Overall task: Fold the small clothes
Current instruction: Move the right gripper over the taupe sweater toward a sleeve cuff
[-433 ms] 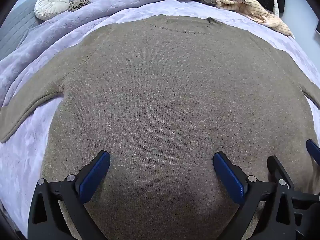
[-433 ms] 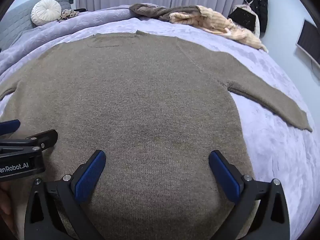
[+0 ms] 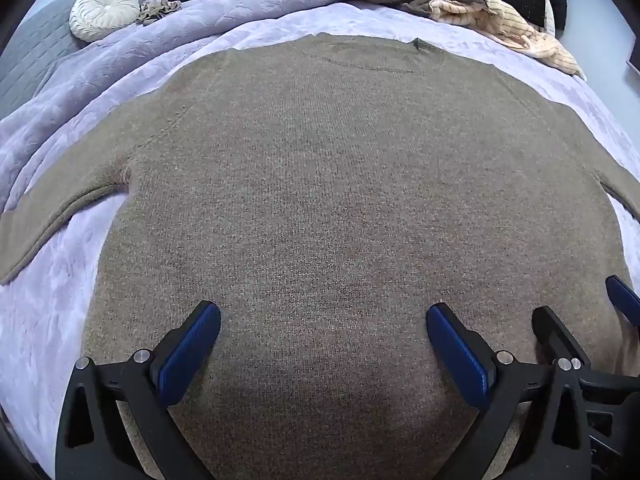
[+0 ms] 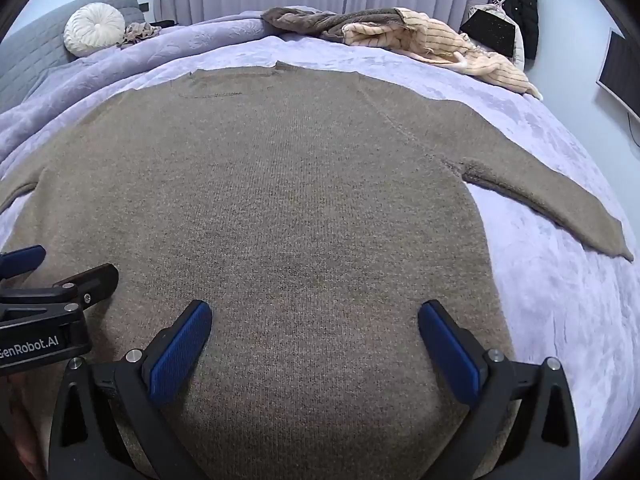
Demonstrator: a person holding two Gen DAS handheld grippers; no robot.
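A brown knit sweater (image 3: 340, 184) lies flat on the lilac bed cover, collar far, both sleeves spread out to the sides. It also fills the right wrist view (image 4: 280, 208), with its right sleeve (image 4: 560, 208) stretched out. My left gripper (image 3: 324, 316) is open and empty, low over the sweater's near hem. My right gripper (image 4: 316, 312) is open and empty over the hem, just to the right of the left one. Part of the right gripper's fingers (image 3: 560, 332) shows at the left view's right edge. The left gripper's body (image 4: 48, 320) shows at the right view's left edge.
A pile of brown and cream striped clothes (image 4: 400, 32) lies at the bed's far side. A round white cushion (image 4: 94, 34) sits on a grey sofa at the far left. Dark clothes (image 4: 516, 4) hang at the far right. The lilac cover (image 4: 560, 340) lies bare right of the sweater.
Both grippers have shifted very slightly; the view is almost the same. Both stay open over the hem.
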